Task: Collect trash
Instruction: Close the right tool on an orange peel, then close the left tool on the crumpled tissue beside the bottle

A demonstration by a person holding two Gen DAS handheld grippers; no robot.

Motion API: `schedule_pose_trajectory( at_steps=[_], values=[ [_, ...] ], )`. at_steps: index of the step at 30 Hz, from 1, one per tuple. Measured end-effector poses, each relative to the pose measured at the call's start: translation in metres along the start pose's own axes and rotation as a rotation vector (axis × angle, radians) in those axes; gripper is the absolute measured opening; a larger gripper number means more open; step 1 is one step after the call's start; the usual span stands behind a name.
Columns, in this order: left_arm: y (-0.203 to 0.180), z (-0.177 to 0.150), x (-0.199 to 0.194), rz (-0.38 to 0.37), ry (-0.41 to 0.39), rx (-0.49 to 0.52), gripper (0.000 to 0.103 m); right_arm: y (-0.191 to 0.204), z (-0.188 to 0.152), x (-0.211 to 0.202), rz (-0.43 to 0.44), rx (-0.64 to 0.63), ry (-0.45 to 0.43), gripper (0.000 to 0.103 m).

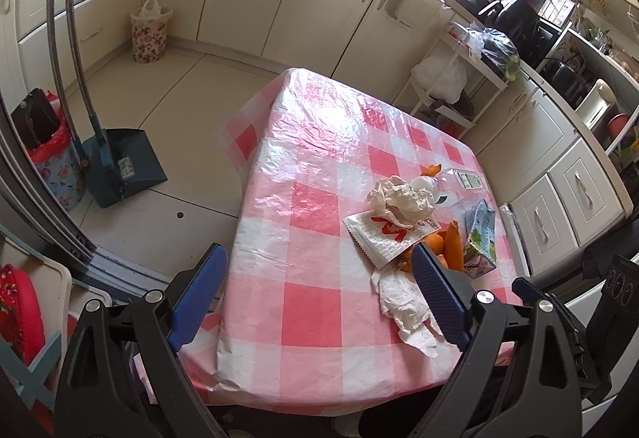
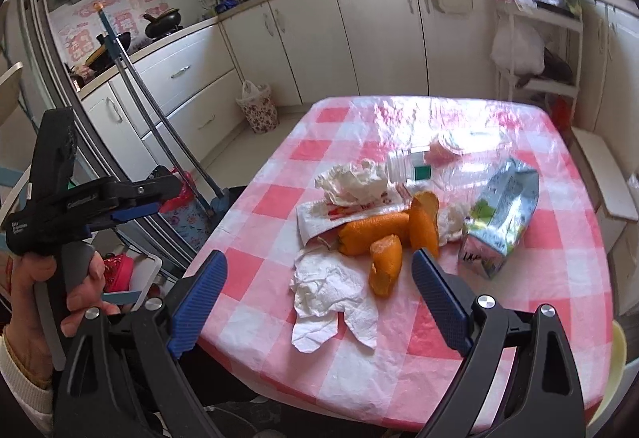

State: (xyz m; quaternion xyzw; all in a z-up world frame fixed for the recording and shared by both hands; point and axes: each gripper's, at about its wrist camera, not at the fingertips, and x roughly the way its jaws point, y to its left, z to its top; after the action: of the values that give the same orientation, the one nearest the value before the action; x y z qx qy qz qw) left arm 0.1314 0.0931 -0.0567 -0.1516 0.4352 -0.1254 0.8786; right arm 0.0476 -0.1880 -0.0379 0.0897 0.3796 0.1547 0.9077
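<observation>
The trash sits in a loose heap on the right half of the desk (image 2: 279,158), which wears a pink-and-white checked plastic cover. In the right wrist view, the right hand-held gripper (image 2: 319,270) hovers over the near edge of the desk with its 2 blue-padded fingers spread wide and nothing between them; a flattened white tissue (image 2: 331,302) lies directly ahead in that gap, and the orange peels (image 2: 383,238) lie just beyond it, 1 curl reaching close to the right finger's tip. Behind the peels are a printed paper wrapper (image 2: 319,214) with a crumpled tissue ball (image 2: 351,182) on top, and a clear plastic bottle (image 2: 415,166) lying on its side. A crushed drink carton (image 2: 499,214) lies to the right of the peels. The left hand-held gripper (image 1: 319,270), held by a hand (image 2: 52,290) at the near left, also stands wide apart and empty, off the desk's near left corner, with the heap ahead and to its right. A long-handled dustpan (image 1: 124,166) rests on the floor at the left, and a floral bin (image 1: 148,34) stands by the far cabinets.
</observation>
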Motion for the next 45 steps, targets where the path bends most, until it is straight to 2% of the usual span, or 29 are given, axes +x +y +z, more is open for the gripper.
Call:
schedule_pose_trajectory(
  at_steps=[3, 9, 15, 21, 24, 28, 30, 32, 33, 35, 42, 45],
  values=[
    [-0.003, 0.000, 0.006, 0.004, 0.016, 0.011, 0.090, -0.008, -0.003, 0.008, 0.013, 0.028, 0.034, 0.089],
    [-0.016, 0.009, 0.024, 0.030, 0.041, 0.061, 0.090, -0.030, -0.007, 0.027, 0.016, 0.089, 0.105, 0.072],
    [-0.051, 0.028, 0.059, 0.053, 0.088, 0.191, 0.090, -0.042, 0.000, 0.050, 0.026, 0.107, 0.146, 0.068],
    [-0.096, 0.039, 0.115, 0.071, 0.147, 0.359, 0.090, -0.056, 0.005, 0.081, -0.005, 0.129, 0.211, 0.061],
    [-0.111, 0.039, 0.144, 0.095, 0.178, 0.407, 0.090, -0.060, 0.005, 0.084, -0.012, 0.127, 0.213, 0.050],
    [-0.123, 0.042, 0.179, 0.124, 0.209, 0.440, 0.089, -0.067, 0.005, 0.083, -0.004, 0.136, 0.218, 0.027],
    [-0.120, 0.045, 0.186, 0.093, 0.228, 0.398, 0.077, -0.069, 0.004, 0.079, 0.011, 0.134, 0.216, 0.025],
    [-0.116, 0.048, 0.191, 0.061, 0.260, 0.348, 0.044, -0.068, 0.003, 0.075, 0.026, 0.121, 0.213, 0.023],
    [-0.113, 0.049, 0.191, 0.058, 0.258, 0.331, 0.038, -0.067, 0.004, 0.073, 0.032, 0.116, 0.209, 0.023],
    [-0.106, 0.053, 0.187, 0.041, 0.248, 0.292, 0.018, -0.066, 0.003, 0.065, 0.049, 0.117, 0.193, 0.023],
    [-0.088, 0.060, 0.154, -0.016, 0.163, 0.215, 0.016, -0.066, 0.000, 0.039, 0.097, 0.144, 0.134, 0.023],
    [-0.084, 0.061, 0.146, -0.032, 0.152, 0.198, 0.016, -0.072, -0.004, 0.030, 0.140, 0.193, 0.123, 0.023]
  ],
)
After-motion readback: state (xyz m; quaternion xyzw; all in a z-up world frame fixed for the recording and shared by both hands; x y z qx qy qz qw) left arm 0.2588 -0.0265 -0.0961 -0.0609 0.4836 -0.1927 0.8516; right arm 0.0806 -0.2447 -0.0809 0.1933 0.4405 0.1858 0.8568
